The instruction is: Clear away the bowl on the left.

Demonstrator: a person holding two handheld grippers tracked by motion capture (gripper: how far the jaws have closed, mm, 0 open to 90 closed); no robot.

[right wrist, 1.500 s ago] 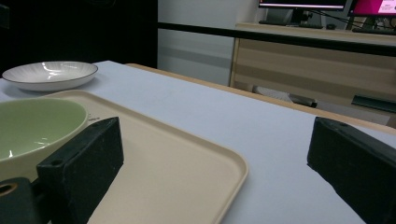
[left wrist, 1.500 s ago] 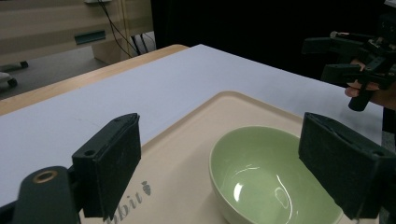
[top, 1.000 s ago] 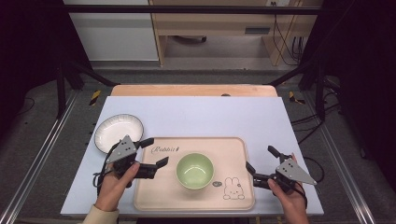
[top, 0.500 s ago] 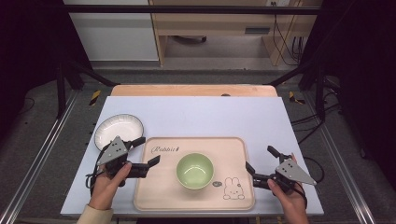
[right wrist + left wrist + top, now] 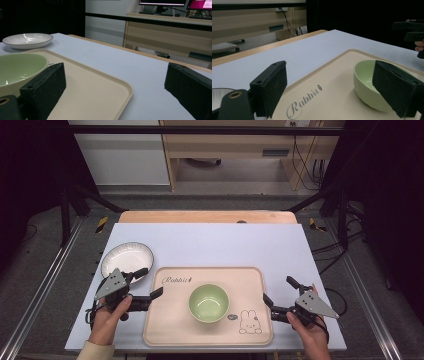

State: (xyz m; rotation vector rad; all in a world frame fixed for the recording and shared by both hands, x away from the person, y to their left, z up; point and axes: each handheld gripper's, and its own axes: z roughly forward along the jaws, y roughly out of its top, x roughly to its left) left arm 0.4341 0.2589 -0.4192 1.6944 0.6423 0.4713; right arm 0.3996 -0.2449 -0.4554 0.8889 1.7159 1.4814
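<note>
Across the pale counter (image 5: 225, 245) from above we see the green bowl (image 5: 209, 302) mid-tray (image 5: 175, 327), the left hand-held gripper (image 5: 148, 283) wide at the tray's left edge near the white plate (image 5: 127, 258), the right hand-held gripper (image 5: 279, 290) wide at its right edge, while each gripper view shows spread, empty jaws facing the bowl.

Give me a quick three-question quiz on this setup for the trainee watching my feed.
1. True or false: the green bowl sits on the beige tray.
2. Which stands nearer the white plate: A, the left gripper, or B, the right gripper?
3. Fill in: both grippers are ____ and hold nothing.

Key: 1 true; 2 A; 3 open.
</note>
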